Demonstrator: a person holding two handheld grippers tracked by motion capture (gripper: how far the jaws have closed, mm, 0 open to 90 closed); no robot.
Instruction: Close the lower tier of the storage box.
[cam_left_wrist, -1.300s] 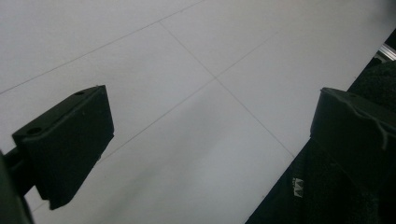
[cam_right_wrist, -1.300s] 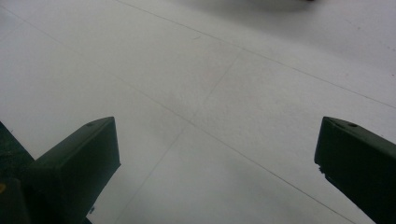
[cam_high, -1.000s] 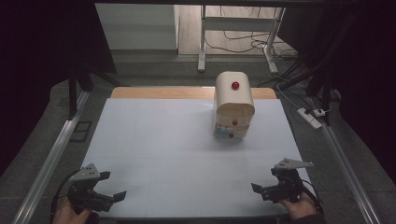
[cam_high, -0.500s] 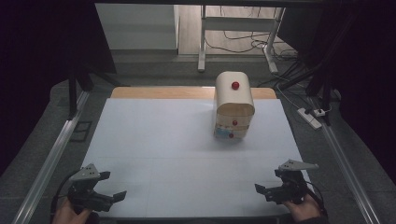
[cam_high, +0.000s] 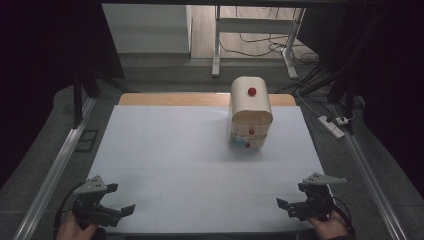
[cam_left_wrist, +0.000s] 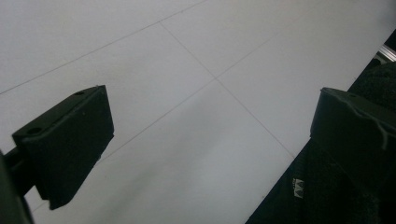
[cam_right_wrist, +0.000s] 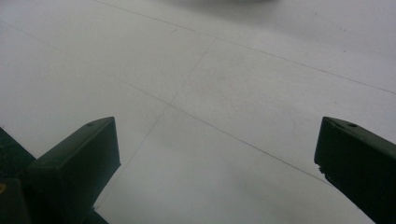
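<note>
Both grippers (cam_high: 118, 200) (cam_high: 289, 196) low, jaws wide apart

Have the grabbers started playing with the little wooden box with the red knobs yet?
Not yet. The small rounded wooden cabinet with red knobs stands untouched far back on the white table sheet, its drawers looking shut. The left gripper and right gripper hover open and empty at the near edge. Reaching over and handling it is all left.

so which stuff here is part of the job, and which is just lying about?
Job:
- wooden drawer box with red knobs
- left tongs, open
- right tongs, open

Lying about:
- power strip on the floor, right of the table
- metal stand and cables behind
</note>
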